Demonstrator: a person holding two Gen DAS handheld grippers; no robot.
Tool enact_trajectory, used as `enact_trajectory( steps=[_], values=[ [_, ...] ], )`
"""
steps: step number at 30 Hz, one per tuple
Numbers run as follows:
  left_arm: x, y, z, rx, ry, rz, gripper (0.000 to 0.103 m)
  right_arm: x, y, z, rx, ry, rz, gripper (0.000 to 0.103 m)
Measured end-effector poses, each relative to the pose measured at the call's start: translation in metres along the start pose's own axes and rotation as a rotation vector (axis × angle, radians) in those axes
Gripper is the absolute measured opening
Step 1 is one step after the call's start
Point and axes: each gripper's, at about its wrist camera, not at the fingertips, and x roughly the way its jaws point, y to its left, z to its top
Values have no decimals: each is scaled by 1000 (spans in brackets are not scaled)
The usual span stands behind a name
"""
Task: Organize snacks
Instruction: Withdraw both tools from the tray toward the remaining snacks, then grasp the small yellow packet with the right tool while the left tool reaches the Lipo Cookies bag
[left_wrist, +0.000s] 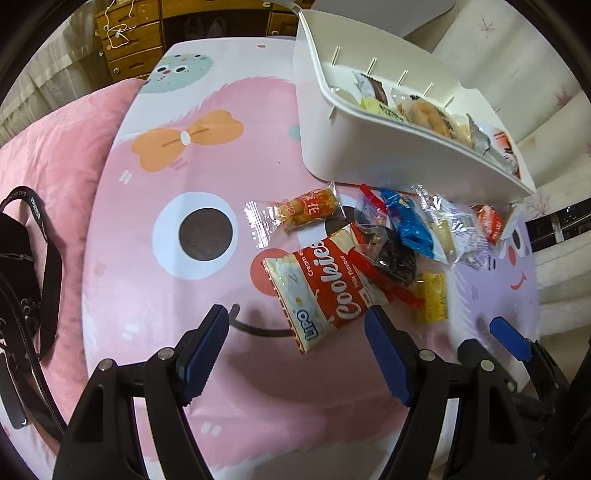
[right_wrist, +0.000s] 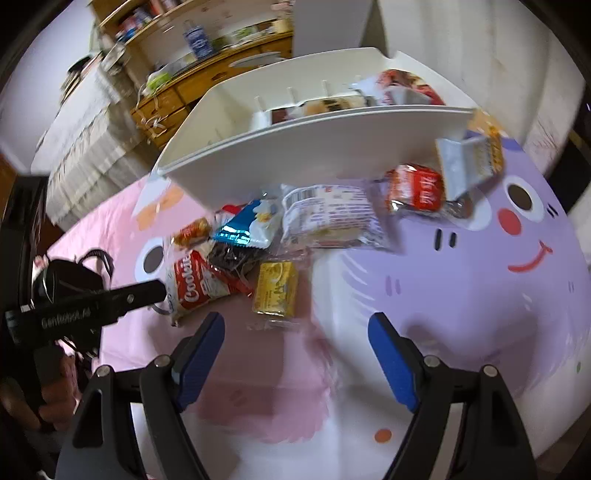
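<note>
A pile of wrapped snacks lies on the cartoon tablecloth before a white divided bin (left_wrist: 388, 147), which holds several snacks; the bin also shows in the right wrist view (right_wrist: 295, 147). A red-and-white Cookies pack (left_wrist: 325, 284) lies nearest my left gripper (left_wrist: 295, 321), which is open and empty just short of it. A clear-wrapped orange pastry (left_wrist: 306, 212), a blue pack (left_wrist: 410, 221) and a yellow pack (left_wrist: 432, 297) lie around it. My right gripper (right_wrist: 295, 328) is open and empty, just short of the yellow pack (right_wrist: 275, 293). The Cookies pack (right_wrist: 195, 288) and a red pack (right_wrist: 417, 190) show there too.
A pink cushion (left_wrist: 48, 155) with a black strapped bag (left_wrist: 22, 280) lies left of the table. A wooden drawer unit (left_wrist: 129, 40) stands behind. The left gripper's black finger (right_wrist: 110, 299) reaches into the right wrist view. The tablecloth (right_wrist: 461, 295) is bare at right.
</note>
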Motion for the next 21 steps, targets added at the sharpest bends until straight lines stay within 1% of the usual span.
enact_trajectory(
  steps=[4, 7, 13, 18, 21],
  values=[
    [12, -4, 2, 5, 1, 11, 75, 13, 9, -3, -74, -15, -23, 80],
    [20, -8, 6, 9, 5, 19, 75, 21, 14, -3, -126, -22, -29, 77],
    [32, -17, 11, 33, 7, 33, 75, 33, 23, -1, -218, -19, -37, 68],
    [38, -25, 18, 39, 1, 37, 75, 40, 30, 2, -284, -6, -33, 57],
    [40, -29, 25, 44, -2, 49, 76, 44, 33, 3, -308, 7, -25, 54]
  ],
)
